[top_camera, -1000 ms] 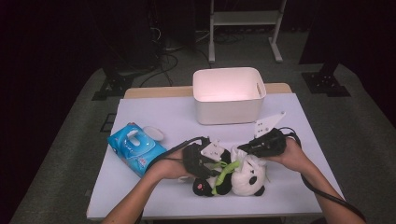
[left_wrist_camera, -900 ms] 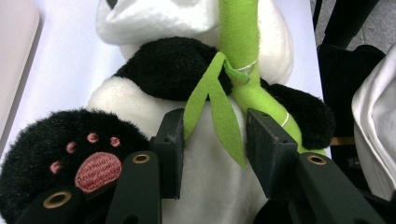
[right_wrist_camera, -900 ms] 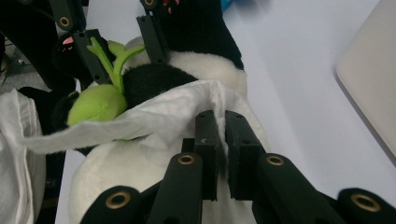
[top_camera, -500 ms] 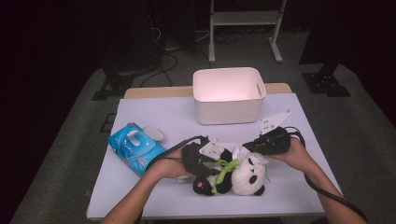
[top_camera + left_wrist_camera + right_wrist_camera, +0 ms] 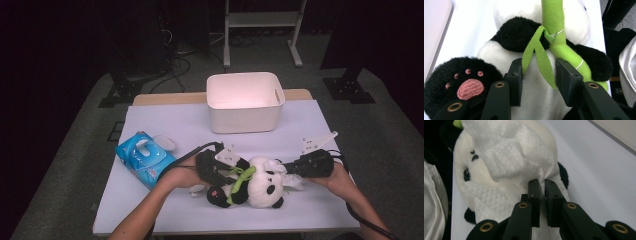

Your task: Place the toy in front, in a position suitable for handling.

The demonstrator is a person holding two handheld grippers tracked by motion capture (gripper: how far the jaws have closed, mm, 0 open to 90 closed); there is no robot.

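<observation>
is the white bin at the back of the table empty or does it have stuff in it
Empty, as far as the high view shows: the white bin shows bare inner walls and floor. The near inner wall is hidden by its rim.

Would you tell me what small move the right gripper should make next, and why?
Probably stroke the wipe across the panda's face: the right gripper is shut on the wipe, which already drapes the head, while the left gripper steadies the belly.

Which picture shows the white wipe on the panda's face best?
The right gripper view: the wipe is close up, draped over the panda's face, pinched by the right gripper. In the high view it is a small white bit. The left gripper view looks at the panda's belly.
</observation>
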